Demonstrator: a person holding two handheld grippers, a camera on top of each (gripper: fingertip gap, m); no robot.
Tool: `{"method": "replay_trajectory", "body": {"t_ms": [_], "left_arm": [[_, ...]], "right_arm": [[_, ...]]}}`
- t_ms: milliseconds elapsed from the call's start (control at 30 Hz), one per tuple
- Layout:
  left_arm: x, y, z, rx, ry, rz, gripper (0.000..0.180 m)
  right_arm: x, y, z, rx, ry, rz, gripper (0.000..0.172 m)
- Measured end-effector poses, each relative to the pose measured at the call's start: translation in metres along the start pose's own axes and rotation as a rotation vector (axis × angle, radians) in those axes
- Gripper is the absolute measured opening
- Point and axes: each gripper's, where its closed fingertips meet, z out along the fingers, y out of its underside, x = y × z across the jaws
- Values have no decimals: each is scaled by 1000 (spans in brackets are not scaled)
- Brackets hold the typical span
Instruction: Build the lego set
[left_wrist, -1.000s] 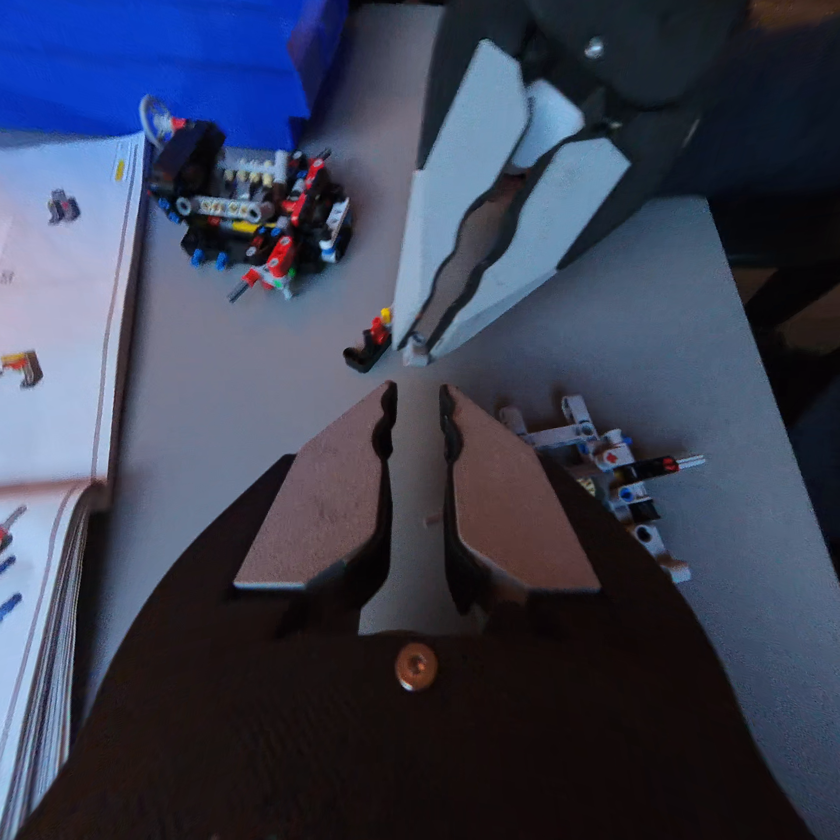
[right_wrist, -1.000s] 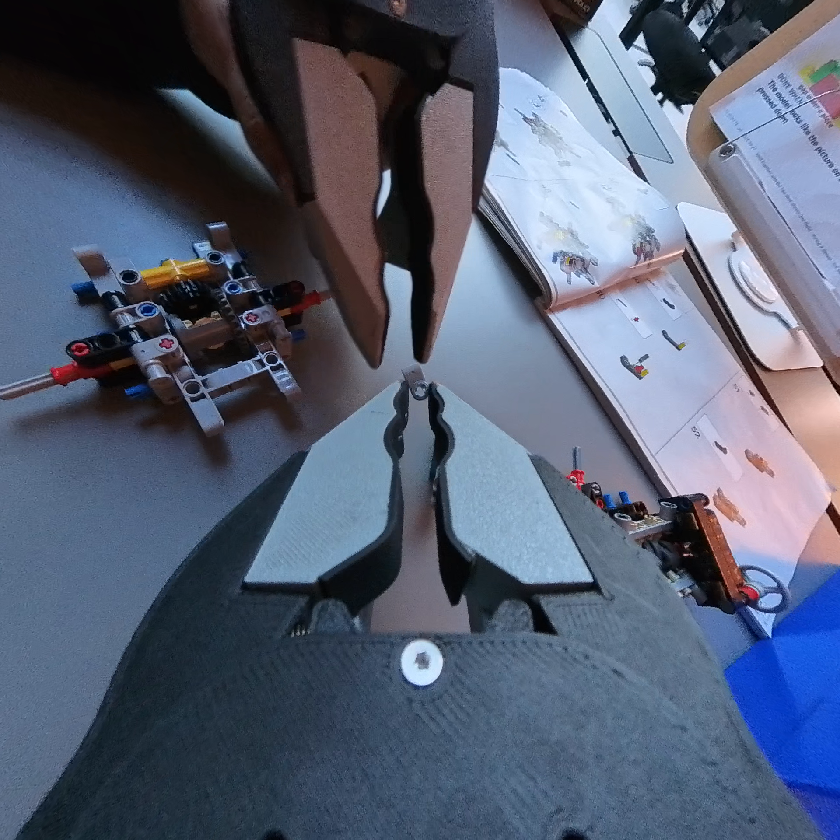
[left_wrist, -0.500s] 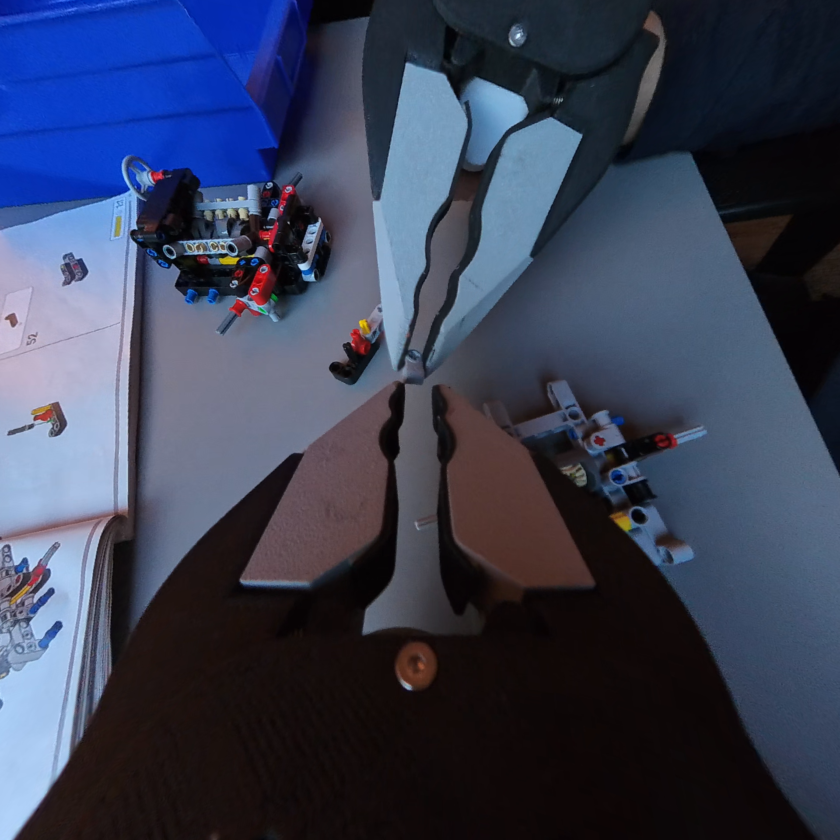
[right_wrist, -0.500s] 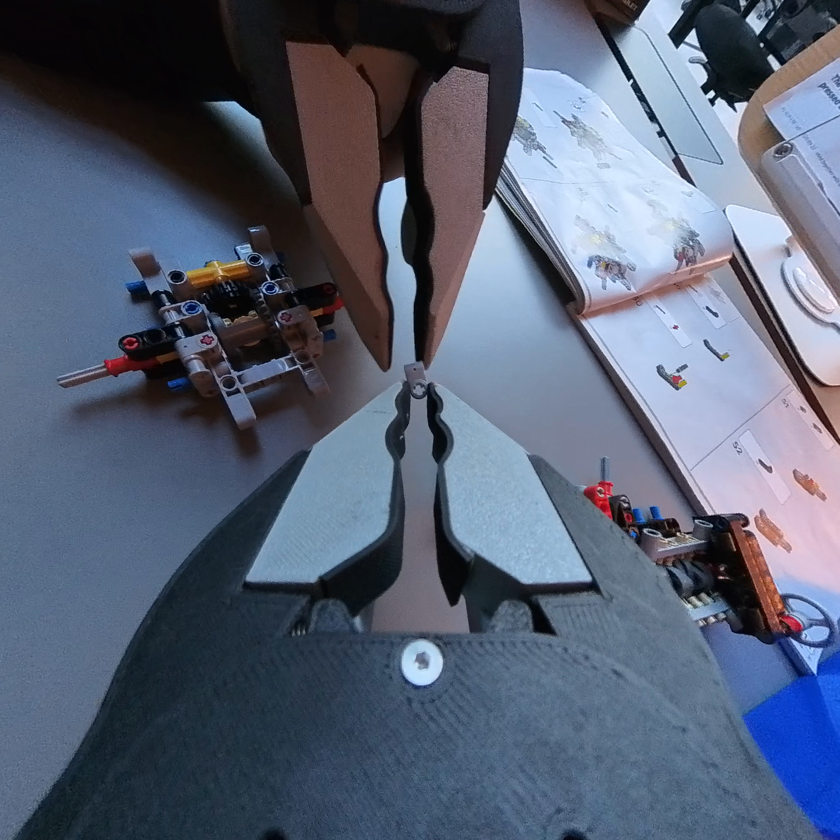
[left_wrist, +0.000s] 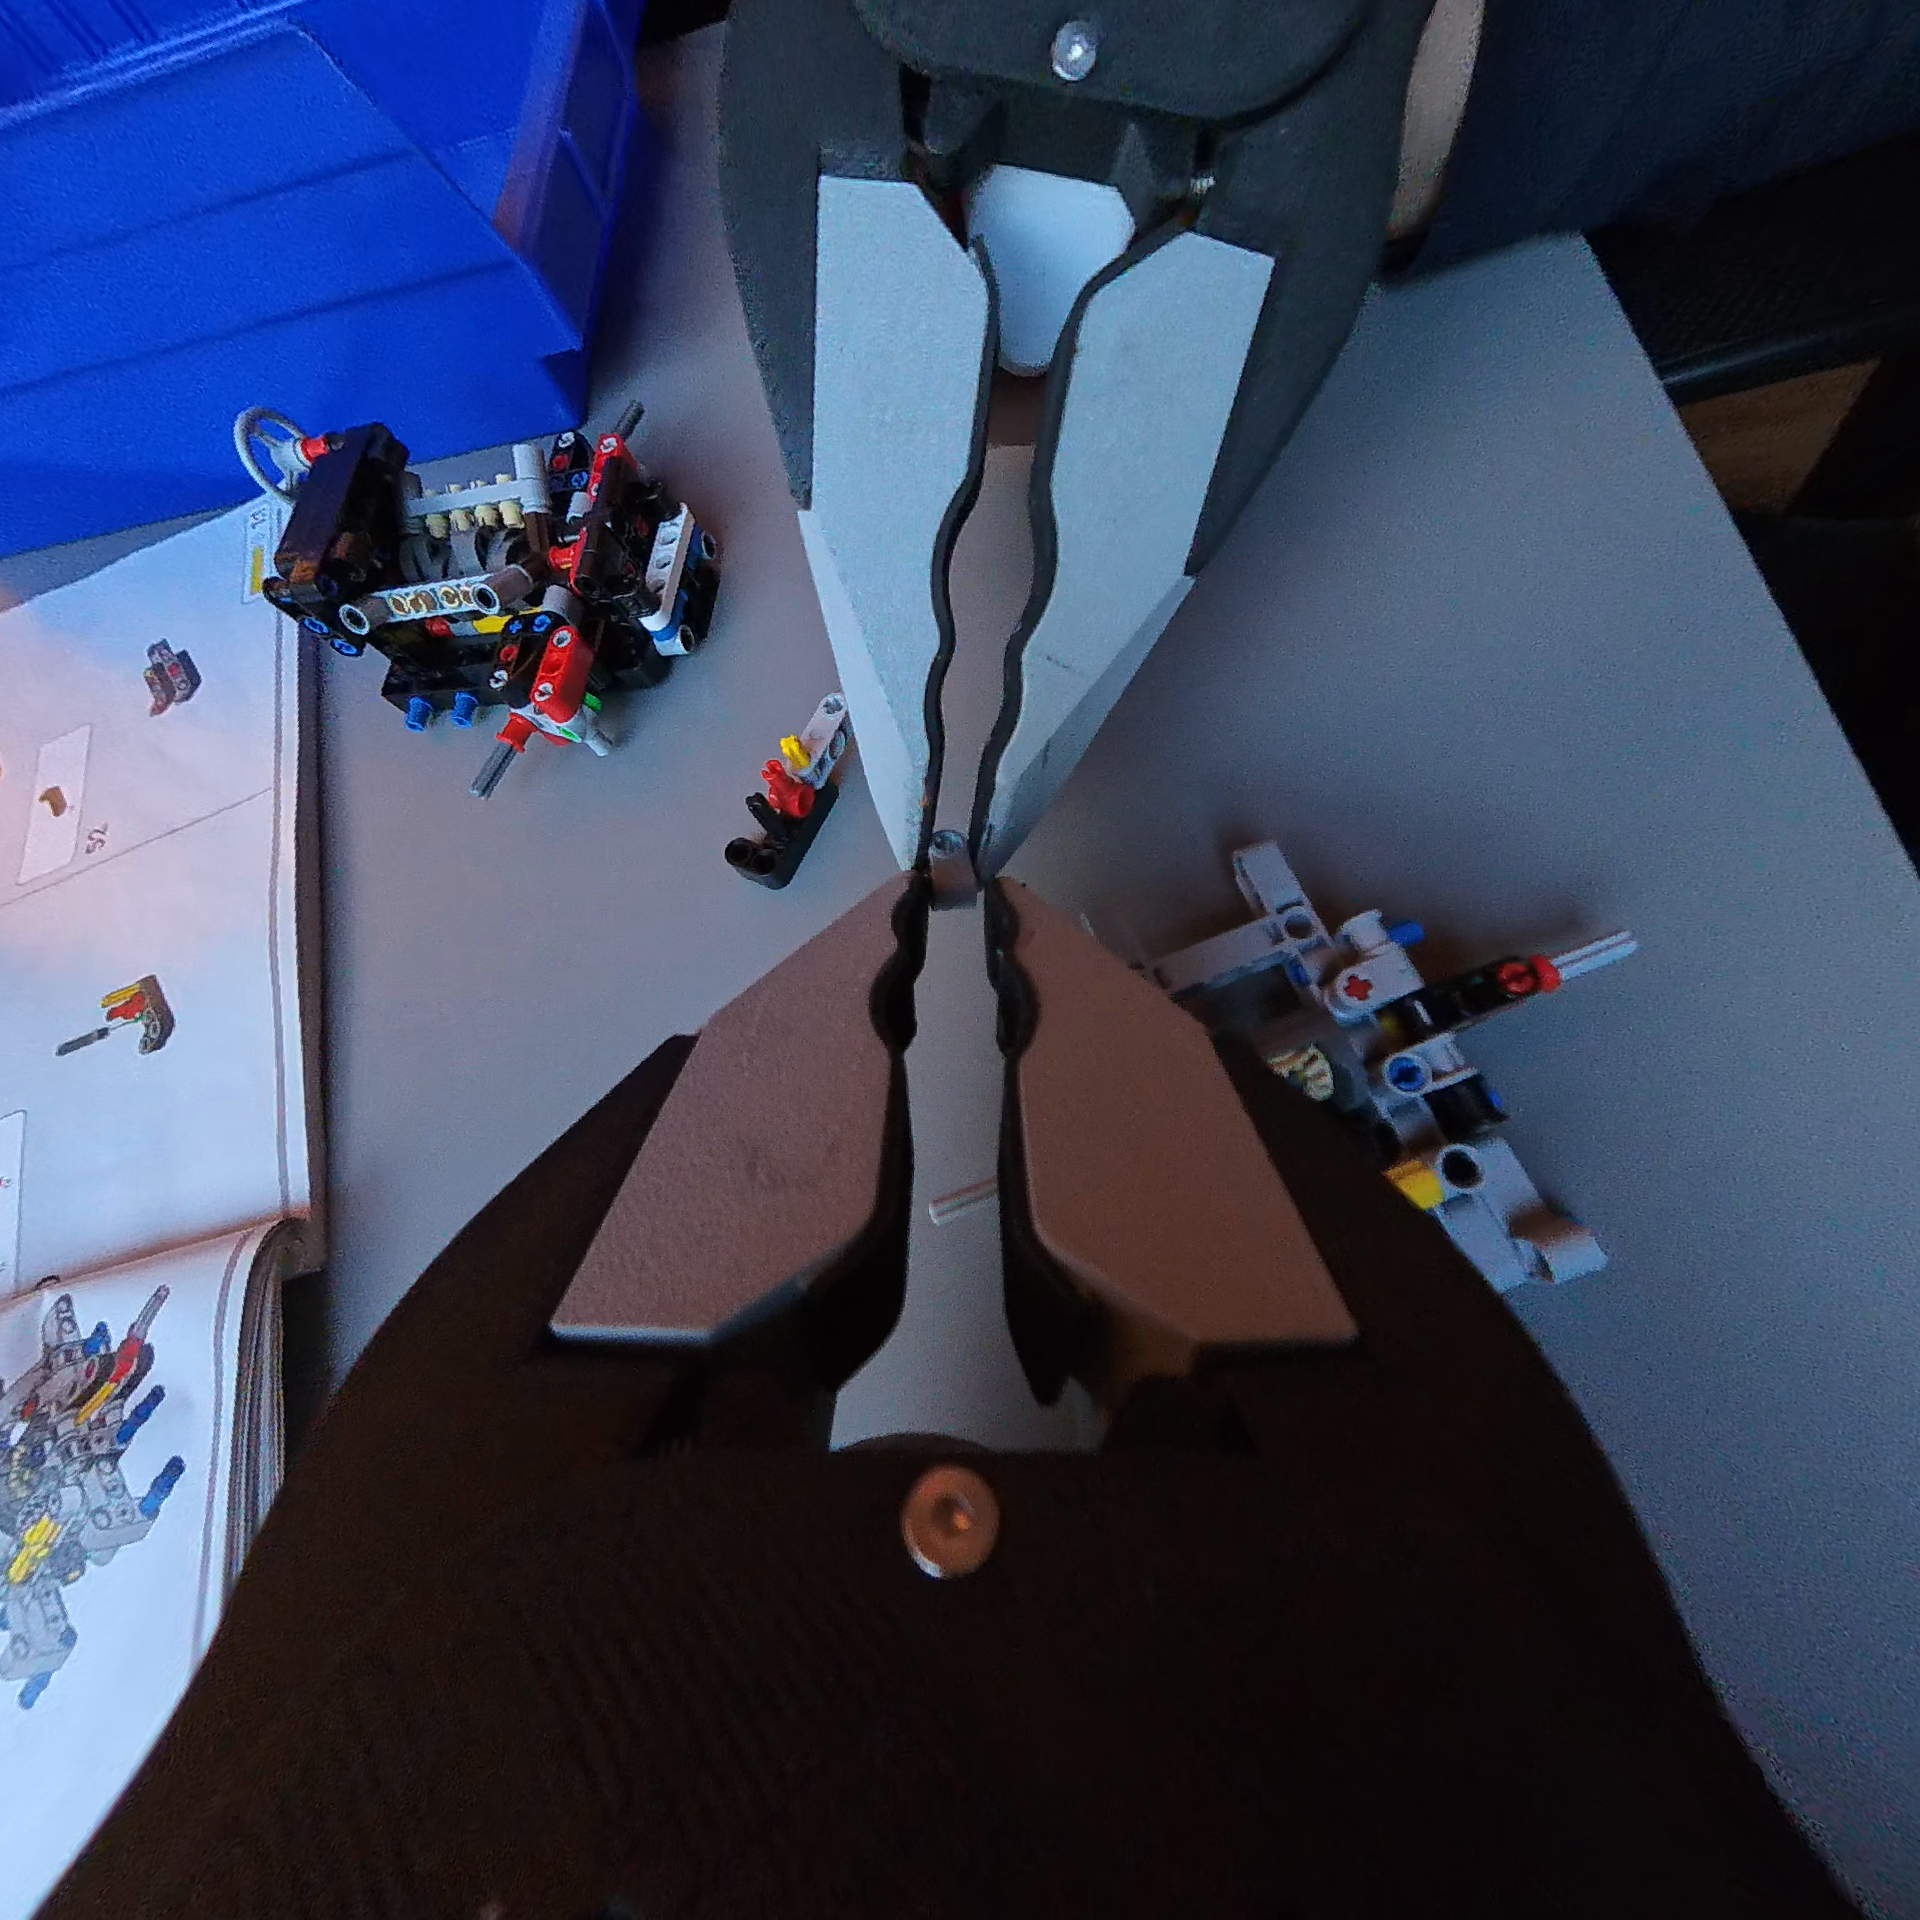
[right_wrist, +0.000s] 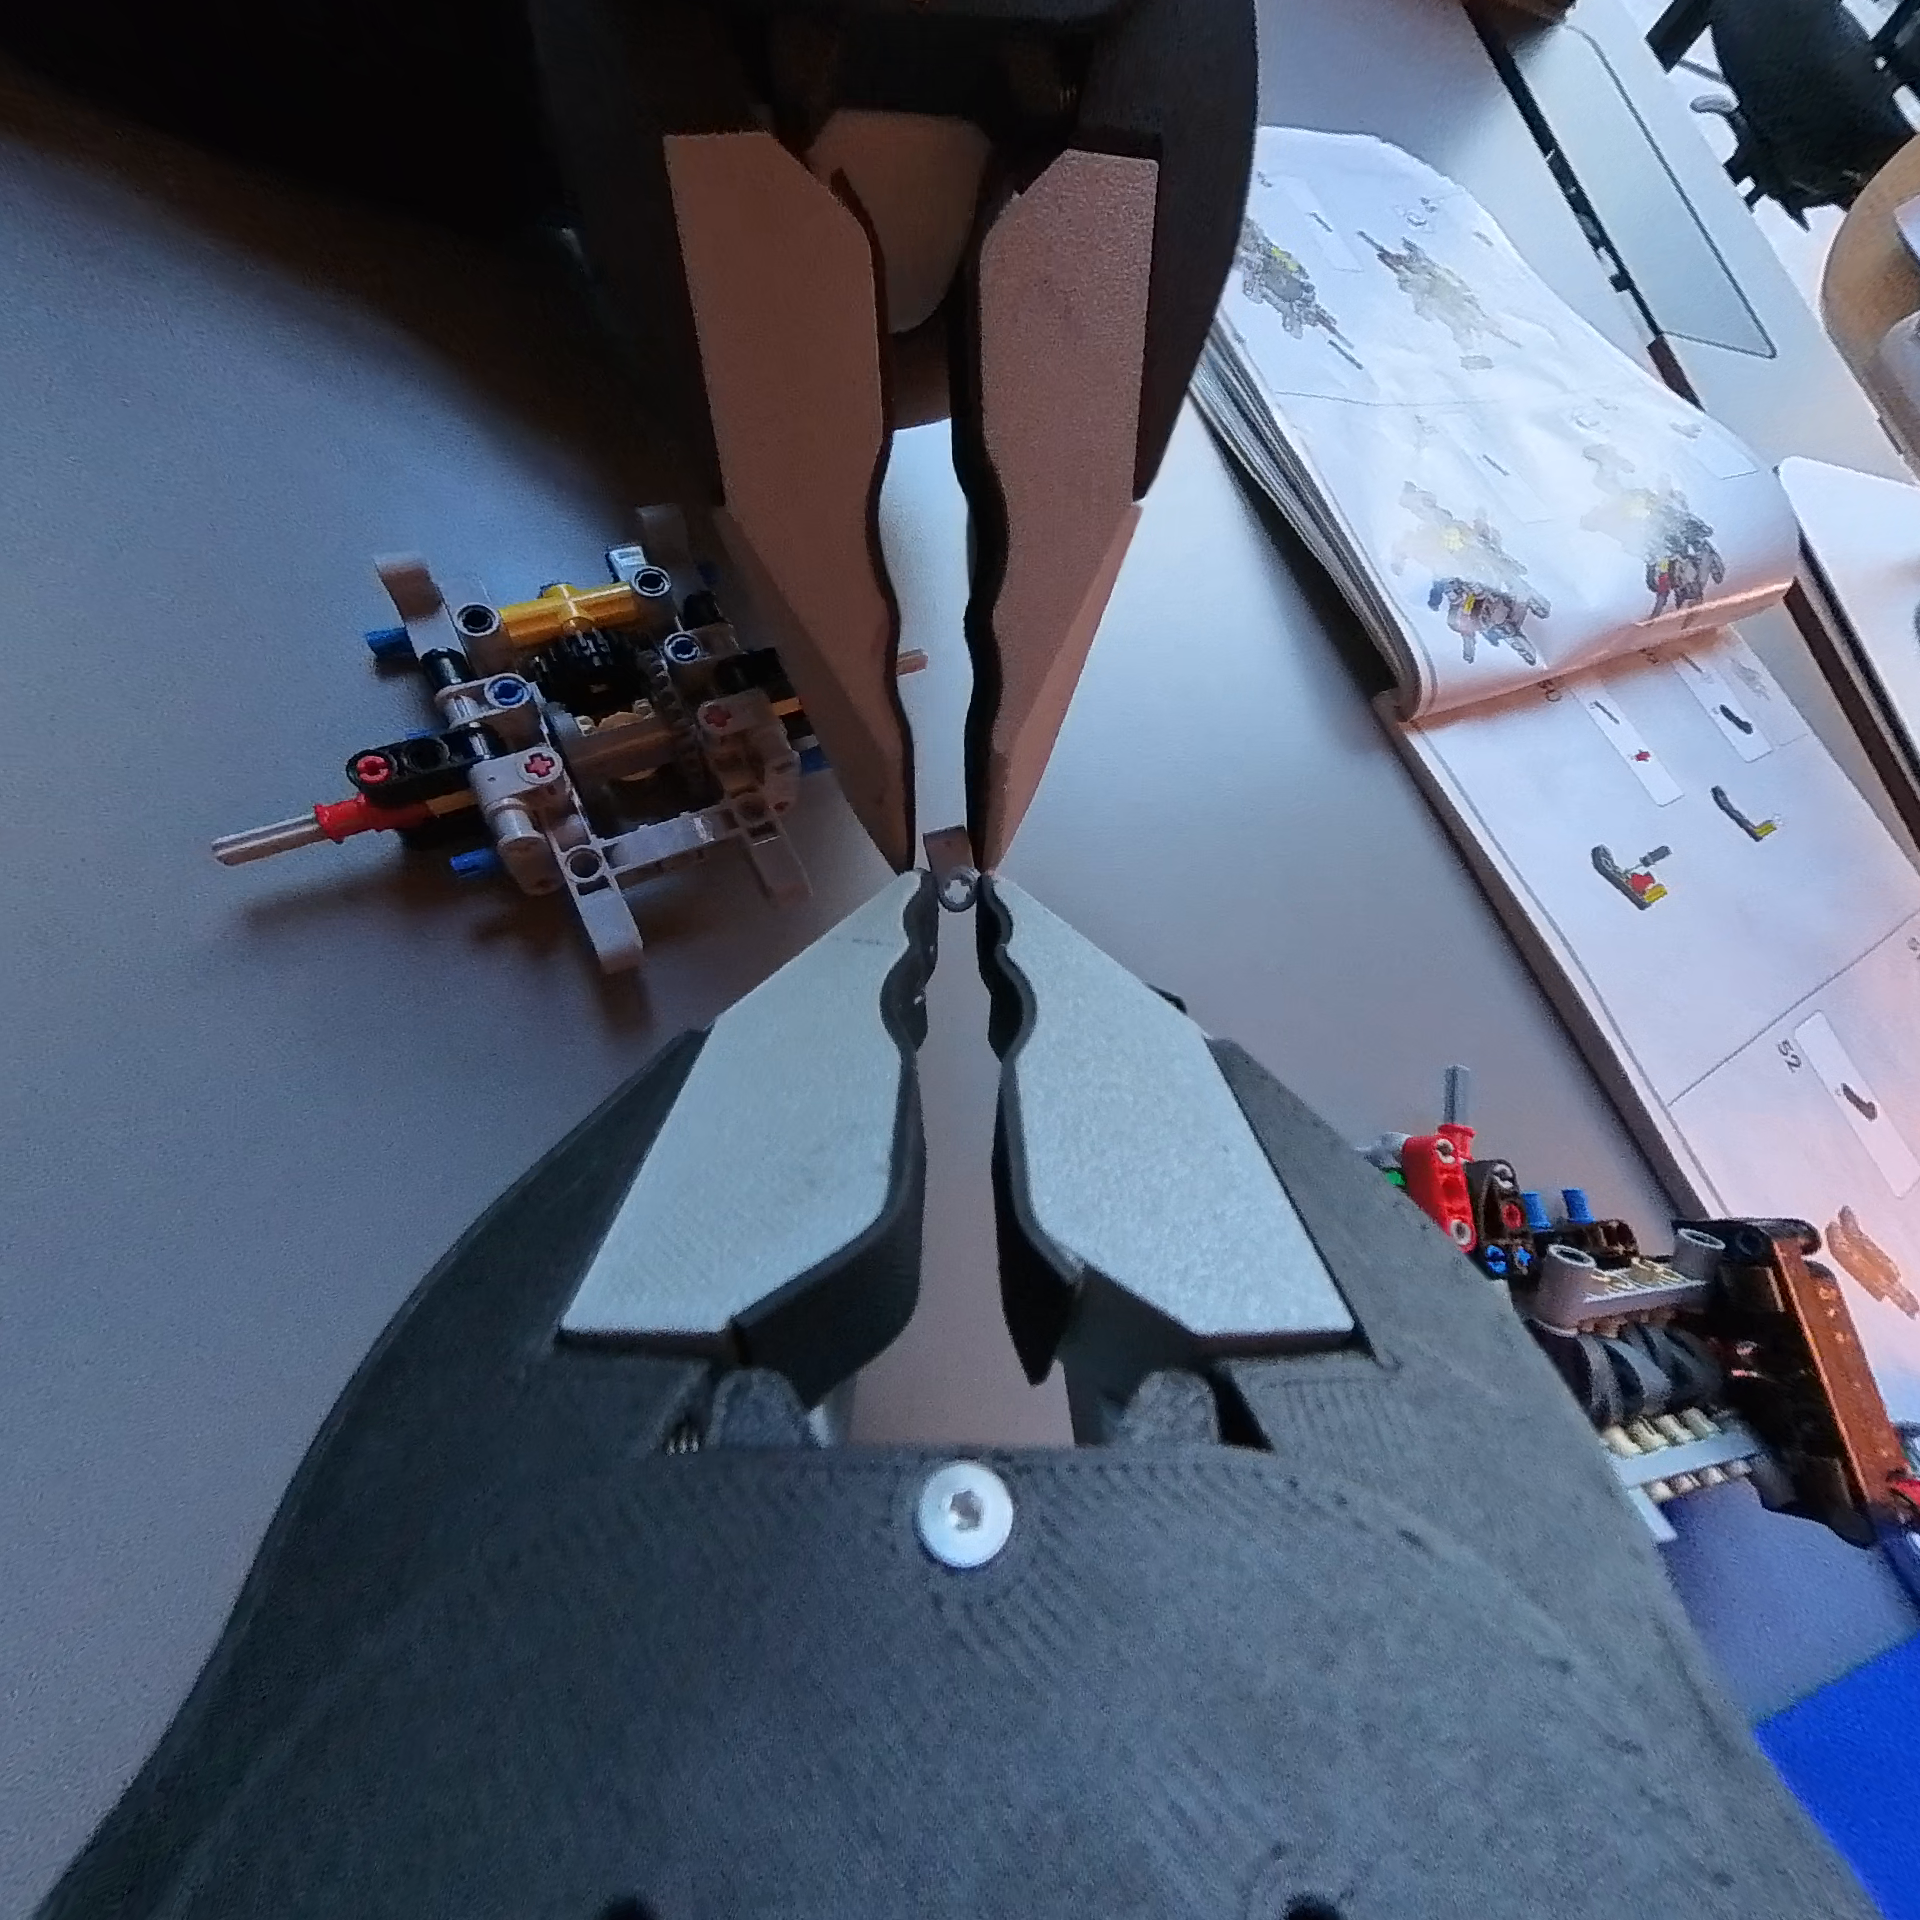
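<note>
My right gripper (right_wrist: 951, 896), with grey fingers, is shut on a small grey connector piece (right_wrist: 956, 885) at its very tips, above the table. My left gripper (left_wrist: 953, 896), with brown fingers, meets it tip to tip, and its pads close on the other end of the same piece (left_wrist: 954, 871). In the left wrist view the right gripper (left_wrist: 951, 836) comes down from the top. In the right wrist view the left gripper (right_wrist: 940, 854) does the same. A grey brick assembly (left_wrist: 1382, 1049) with a red-tipped axle lies on the table just right of my left fingers; it also shows in the right wrist view (right_wrist: 582, 748).
A larger black and red brick build (left_wrist: 488, 582) (right_wrist: 1683, 1299) lies beside an open instruction booklet (left_wrist: 135, 883) (right_wrist: 1558, 520). A small black angle piece with red and yellow pins (left_wrist: 790, 800) and a thin loose rod (left_wrist: 961, 1200) lie on the grey table (left_wrist: 1455, 623). Blue bins (left_wrist: 260, 208) stand behind. The tips of both grippers are at nearly the same place.
My left jaws narrowed and the two grippers drew together until their tips met. The left pads came onto the grey piece that the right gripper held throughout.
</note>
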Motion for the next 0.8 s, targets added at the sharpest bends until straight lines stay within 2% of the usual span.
{"method": "replay_trajectory", "body": {"t_ms": [467, 600, 667, 800], "left_arm": [[1, -5, -3, 38, 19, -39, 6], [0, -4, -3, 31, 18, -45, 12], [1, -4, -4, 27, 8, -6, 6], [2, -2, -3, 16, 13, -11, 6]], "right_arm": [[-1, 0, 1, -3, -4, 1, 4], [-1, -3, -1, 21, -17, 22, 4], [-1, -2, -1, 24, -26, 24, 4], [-2, -1, 1, 10, -19, 5, 4]]}}
